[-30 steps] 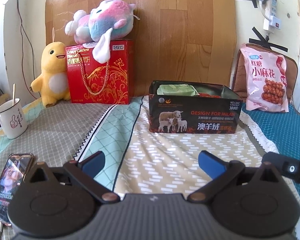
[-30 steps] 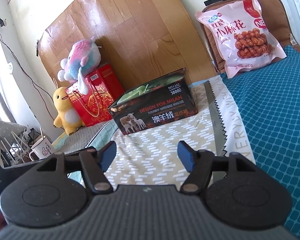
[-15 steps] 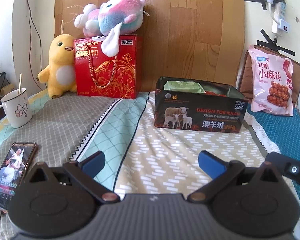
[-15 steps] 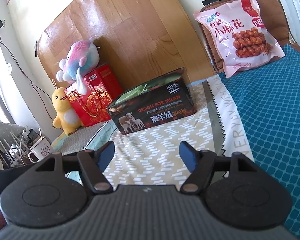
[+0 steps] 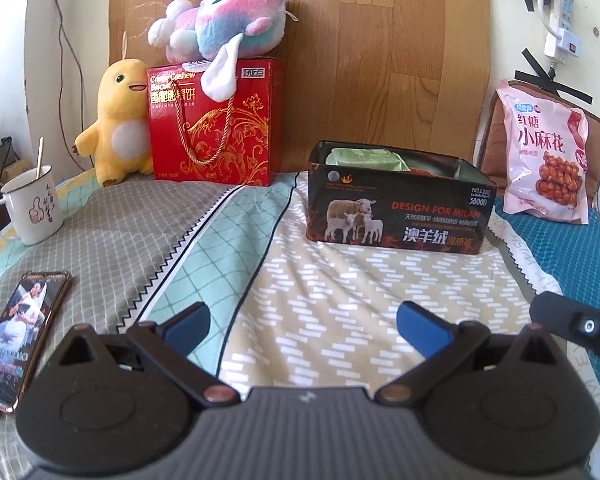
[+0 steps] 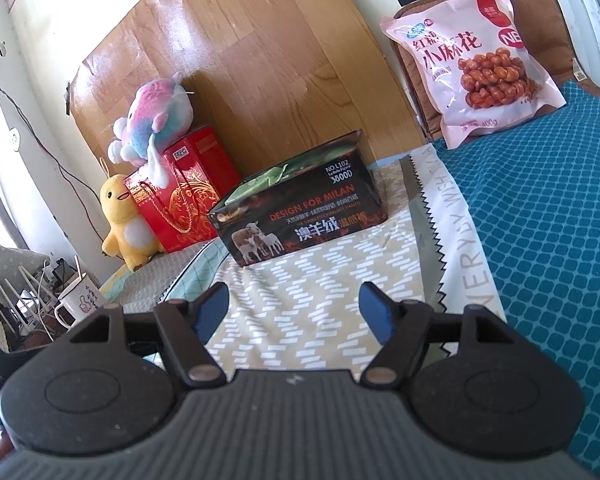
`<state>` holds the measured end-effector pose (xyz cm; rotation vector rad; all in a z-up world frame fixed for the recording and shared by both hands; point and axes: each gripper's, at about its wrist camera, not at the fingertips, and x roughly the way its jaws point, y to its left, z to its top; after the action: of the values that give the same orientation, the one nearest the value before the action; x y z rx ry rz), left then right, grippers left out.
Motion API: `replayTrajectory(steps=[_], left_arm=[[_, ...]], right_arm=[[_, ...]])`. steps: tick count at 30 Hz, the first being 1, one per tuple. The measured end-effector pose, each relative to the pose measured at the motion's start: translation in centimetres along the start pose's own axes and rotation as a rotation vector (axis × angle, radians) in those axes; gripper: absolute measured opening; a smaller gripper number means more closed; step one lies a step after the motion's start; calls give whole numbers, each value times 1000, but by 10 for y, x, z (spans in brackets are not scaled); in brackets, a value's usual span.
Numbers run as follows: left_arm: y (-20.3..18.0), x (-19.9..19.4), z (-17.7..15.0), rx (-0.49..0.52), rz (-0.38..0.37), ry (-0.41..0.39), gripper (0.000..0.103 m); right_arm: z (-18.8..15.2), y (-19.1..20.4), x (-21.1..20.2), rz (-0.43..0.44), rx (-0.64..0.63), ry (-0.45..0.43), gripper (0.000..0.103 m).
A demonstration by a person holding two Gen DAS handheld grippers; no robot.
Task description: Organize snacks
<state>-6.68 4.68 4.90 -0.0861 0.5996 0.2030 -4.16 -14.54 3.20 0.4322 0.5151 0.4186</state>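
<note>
Facing the patterned bedspread (image 5: 340, 280), you have the black sheep-print tin (image 5: 396, 216) mid-bed, the pink fried-twist snack bag (image 6: 476, 60) propped behind, and your left gripper (image 5: 302, 328) and right gripper (image 6: 294, 308) both spread wide, empty.

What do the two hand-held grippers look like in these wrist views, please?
Both look alike. The left hand-held gripper and the right hand-held gripper each have two blue fingertip pads on black linkage arms with copper-coloured pivot pins, two round black housings, and a ribbed dark grey body bearing a small pale mark. No sleeve shows.
</note>
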Motion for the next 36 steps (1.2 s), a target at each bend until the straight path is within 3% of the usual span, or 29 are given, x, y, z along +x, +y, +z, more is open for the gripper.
replayTrajectory(steps=[12,20,26,30,36], left_arm=[[-2,-1,-18,-27,-1,38,103],[2,-14,-30,-43,23,23,103],[-4,-29,-34,57,-48,4,103],[-16,-38,-40,134,-48,-16,103],[-10,-43,-44,87,-68,-6,103]], right_arm=[[0,-1,-1,-12,7,-8,74],[0,-1,-2,-17,9,-10,74],[0,-2,-1,-20,8,-12,74],[-1,-1,0,-17,5,-10,74],[-1,1,-3,-24,-16,-23,74]])
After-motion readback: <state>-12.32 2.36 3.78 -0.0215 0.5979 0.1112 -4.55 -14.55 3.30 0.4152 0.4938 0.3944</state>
